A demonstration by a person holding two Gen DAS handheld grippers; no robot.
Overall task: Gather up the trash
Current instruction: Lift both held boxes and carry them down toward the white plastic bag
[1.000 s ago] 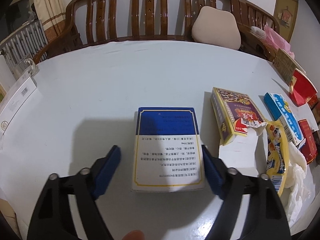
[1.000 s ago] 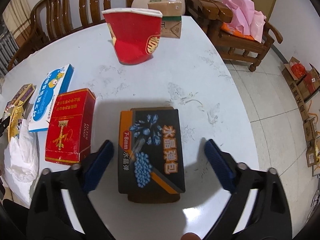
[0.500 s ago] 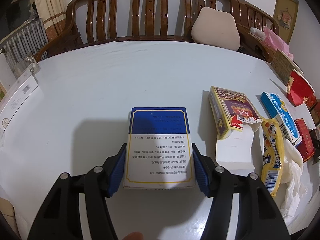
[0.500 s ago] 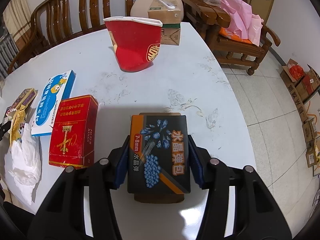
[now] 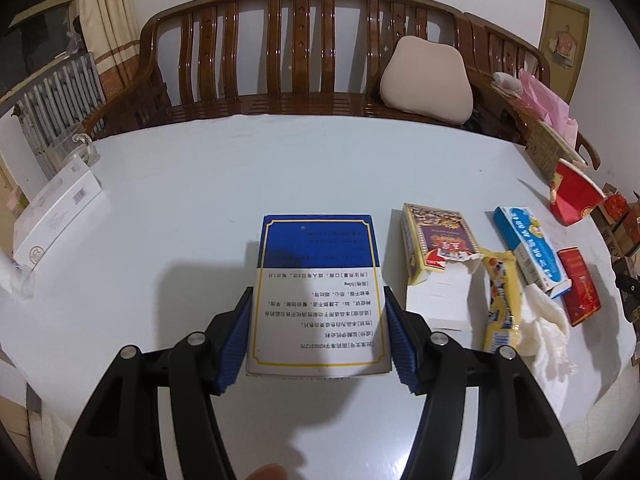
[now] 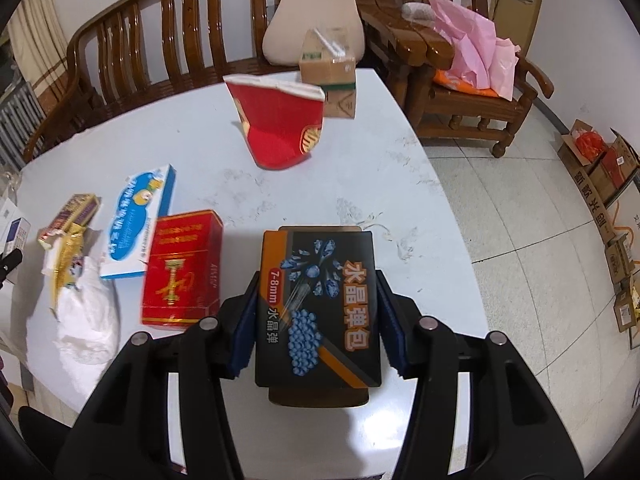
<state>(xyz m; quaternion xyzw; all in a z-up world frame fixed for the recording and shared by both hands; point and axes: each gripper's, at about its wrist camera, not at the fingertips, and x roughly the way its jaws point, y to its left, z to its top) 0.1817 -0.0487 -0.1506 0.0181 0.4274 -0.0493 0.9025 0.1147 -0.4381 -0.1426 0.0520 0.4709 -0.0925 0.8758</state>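
The left tool (image 5: 318,334) is clamped on a blue-and-white box (image 5: 318,292): both blue pads press the box's long sides in the lower middle of the left wrist frame, and its far blue end reaches toward frame centre. The box's shadow falls on the white bench (image 5: 240,168) to its left. To the right of it, in the right half of the frame, lie a purple-and-yellow carton (image 5: 434,246) with a torn end, a yellow wrapper (image 5: 500,296), crumpled white tissue (image 5: 548,320), a blue-and-white carton (image 5: 528,250) and a red pack (image 5: 580,292). A red paper cup (image 5: 574,194) sits at the far right edge. A white box (image 5: 56,212) lies at the left edge, and a wooden settee (image 5: 280,60) with a beige cushion (image 5: 426,80) spans the top.

The right tool (image 6: 316,320) grips a black-and-orange box (image 6: 318,304) by its long sides in the lower middle of the right wrist frame. Just left of it lies the red pack (image 6: 182,266), then the blue-and-white carton (image 6: 138,222) and the tissue (image 6: 86,320) at lower left. The red paper cup (image 6: 280,120) leans above centre, with a brown drink carton (image 6: 330,72) behind it.
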